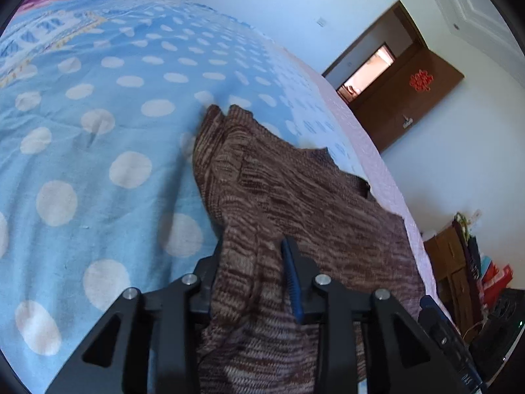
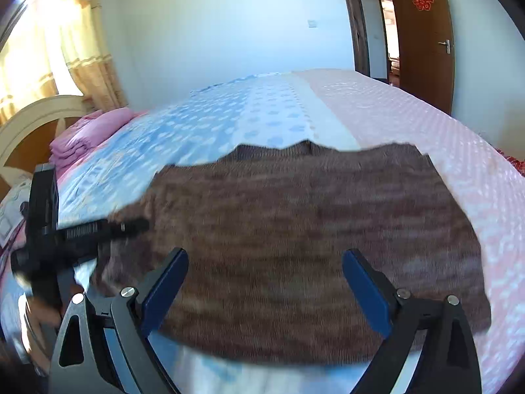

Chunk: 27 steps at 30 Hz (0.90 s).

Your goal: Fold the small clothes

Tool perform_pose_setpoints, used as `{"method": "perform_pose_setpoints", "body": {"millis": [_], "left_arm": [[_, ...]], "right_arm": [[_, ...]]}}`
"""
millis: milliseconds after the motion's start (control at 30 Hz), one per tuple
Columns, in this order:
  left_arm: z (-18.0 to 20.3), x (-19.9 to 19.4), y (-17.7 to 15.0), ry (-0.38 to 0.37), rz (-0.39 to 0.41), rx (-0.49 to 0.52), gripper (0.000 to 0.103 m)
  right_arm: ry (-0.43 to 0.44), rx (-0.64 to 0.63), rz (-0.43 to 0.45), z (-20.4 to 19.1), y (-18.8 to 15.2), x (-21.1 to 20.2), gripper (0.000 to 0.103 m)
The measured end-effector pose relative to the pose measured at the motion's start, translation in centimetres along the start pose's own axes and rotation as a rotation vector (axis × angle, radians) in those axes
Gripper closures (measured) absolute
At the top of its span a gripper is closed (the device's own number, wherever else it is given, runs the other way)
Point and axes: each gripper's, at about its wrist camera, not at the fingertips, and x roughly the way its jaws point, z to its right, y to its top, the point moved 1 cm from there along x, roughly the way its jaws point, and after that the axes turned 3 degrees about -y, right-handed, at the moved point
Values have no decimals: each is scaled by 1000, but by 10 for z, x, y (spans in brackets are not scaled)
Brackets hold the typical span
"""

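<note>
In the left wrist view, the left claw (image 1: 252,272) is pinching a bunched-up edge of one brown knit sweater (image 1: 295,203). Its two fingers are pressing close on the cloth, and one blue pad (image 1: 292,282) is showing at the fold. The sweater is lying on the bed (image 1: 98,115), close to the bed's right edge in this view. It is stretching away from the claw, with its long way running up toward the far end of the bed. One narrow part, which looks like a sleeve, is pointing farthest away. The bed cover is blue with white dots. One brown door (image 1: 410,98) is standing open by the white wall, with one red paper sign (image 1: 420,80) on it. Some bags (image 1: 469,262) are sitting on the floor by the wall.

In the right wrist view, the right claw (image 2: 265,282) is spreading wide, with nothing between its two blue pads (image 2: 164,289). It is hovering over the near edge of the same sweater (image 2: 295,229). Here the sweater is lying flat and wide, with its long way running from left to right across the bed (image 2: 262,108). Its neck hole is pointing to the far edge. The left claw (image 2: 98,229) is holding the sweater's left end. This view is blurry. One pink pile of folded bedding (image 2: 88,131) is sitting near the bed's left corner, by the headboard (image 2: 39,115). One curtain (image 2: 65,49) is hanging at the window. The door (image 2: 423,39) is on the right.
</note>
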Motion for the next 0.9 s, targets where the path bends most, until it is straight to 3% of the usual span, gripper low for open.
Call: {"method": "perform_pose_setpoints", "body": {"millis": [67,100,133,167,200,233,367,467,600,733,833,900], "left_arm": [[1,0,0,11,13,6,71],[3,0,-1,17,16,14,72],[4,0,-3,26,21,28,79],[6,-1,-4,30,24,44,80],[7,-2,-5,34,29,53,81],[8,-3,-5,37,33,56,81],[24,-7,-3,50,63,122,82],[52,-11,-2,16,98,216,83],[90,-3,-12,-3,86,363,83],[102,15,-27,-15,35,403,84],[102,31,-42,-4,-5,414,84],[105,32,-45,5,-7,428,84]], "right_arm": [[-50,-35,-6,-9,8,13,9],[-85,-62,-15,-14,9,20,18],[-110,-87,-34,-17,8,28,39],[-124,-105,-71,-21,4,40,50],[-129,-112,-103,-22,2,48,68],[-140,-123,-124,-23,-5,57,70],[-180,-169,-94,-29,-8,55,69],[-140,-129,-91,-20,-8,54,69],[-18,-17,-82,0,-7,45,67],[104,129,-73,25,1,35,39],[215,199,-65,40,18,33,36],[240,182,-77,38,29,37,36]]}}
